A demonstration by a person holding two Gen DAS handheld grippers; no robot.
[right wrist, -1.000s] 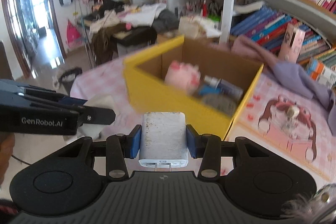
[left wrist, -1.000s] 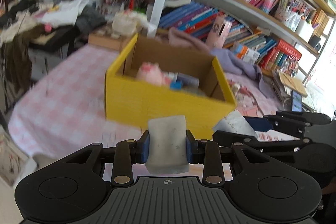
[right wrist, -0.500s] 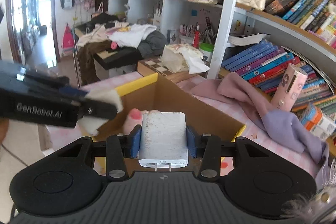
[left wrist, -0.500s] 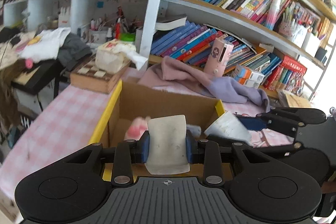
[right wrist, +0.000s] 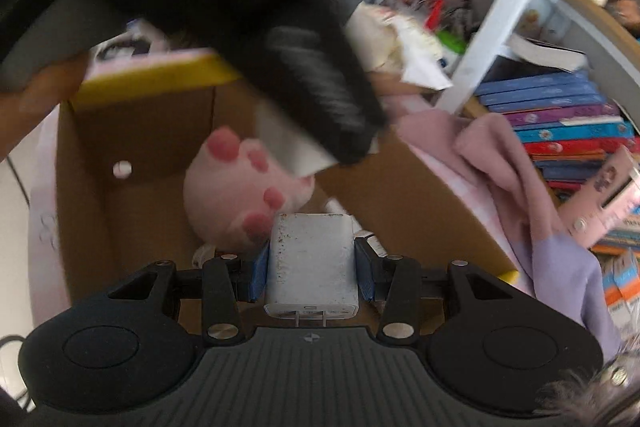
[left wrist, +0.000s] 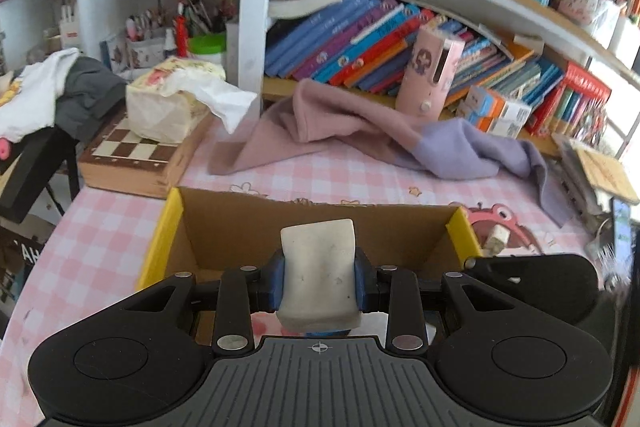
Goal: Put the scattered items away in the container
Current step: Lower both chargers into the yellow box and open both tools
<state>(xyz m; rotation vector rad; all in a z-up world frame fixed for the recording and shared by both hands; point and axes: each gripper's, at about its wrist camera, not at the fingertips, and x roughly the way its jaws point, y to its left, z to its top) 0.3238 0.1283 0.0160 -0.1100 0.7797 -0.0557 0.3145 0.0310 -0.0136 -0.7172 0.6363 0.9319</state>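
Observation:
My left gripper [left wrist: 319, 281] is shut on a soft white eraser-like block [left wrist: 318, 267] and holds it over the open yellow cardboard box [left wrist: 164, 239]. My right gripper [right wrist: 311, 265] is shut on a white power adapter [right wrist: 311, 259], prongs toward the camera, also above the box [right wrist: 420, 195]. Inside the box lies a pink plush paw [right wrist: 244, 191]. The left gripper's black body [right wrist: 312, 87], blurred, crosses the right wrist view above the box with its white block [right wrist: 288, 147] showing.
A pink and lilac cloth [left wrist: 360, 131] lies behind the box on the pink checked tablecloth [left wrist: 100, 227]. A chessboard box [left wrist: 136, 155] with a tissue pack stands at back left. Bookshelves [left wrist: 400, 39] line the back. A pink dispenser [left wrist: 432, 71] stands by the books.
Both grippers have moved forward and over the box, still holding their items. The left gripper now crosses close in front of the right camera.

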